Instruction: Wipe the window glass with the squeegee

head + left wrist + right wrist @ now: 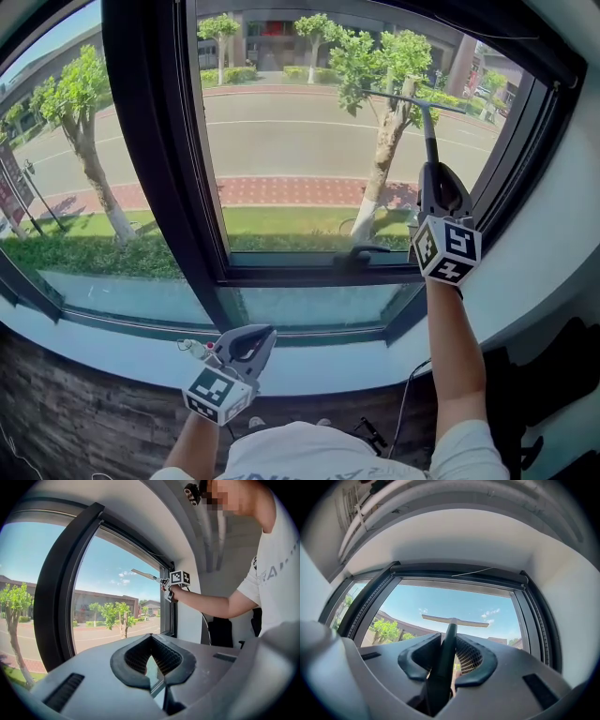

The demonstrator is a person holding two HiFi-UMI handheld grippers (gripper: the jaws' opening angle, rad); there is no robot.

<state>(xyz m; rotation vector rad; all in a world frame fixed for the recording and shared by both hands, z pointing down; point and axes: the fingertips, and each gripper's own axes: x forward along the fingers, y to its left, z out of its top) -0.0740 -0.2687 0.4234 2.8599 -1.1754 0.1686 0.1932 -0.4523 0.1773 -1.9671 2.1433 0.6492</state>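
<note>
The squeegee [429, 129] has a dark handle and a thin pale blade [412, 98]. It is held up at the upper right of the right window pane [300, 141], blade crosswise and close to the glass; I cannot tell if it touches. My right gripper [433, 171] is shut on the handle, arm stretched forward. In the right gripper view the handle runs out between the jaws of the right gripper [450, 641] to the blade [454, 620]. My left gripper [262, 336] hangs low by the sill, shut and holding nothing. The left gripper view shows the left gripper [151, 639] and the squeegee [145, 575] far off.
A thick dark mullion [155, 141] splits the window into two panes. A latch handle [361, 253] sits on the lower frame. Below runs a pale sill [309, 370]. A white wall [553, 234] closes in on the right, with a thin cable [406, 398] and dark items [562, 375] underneath.
</note>
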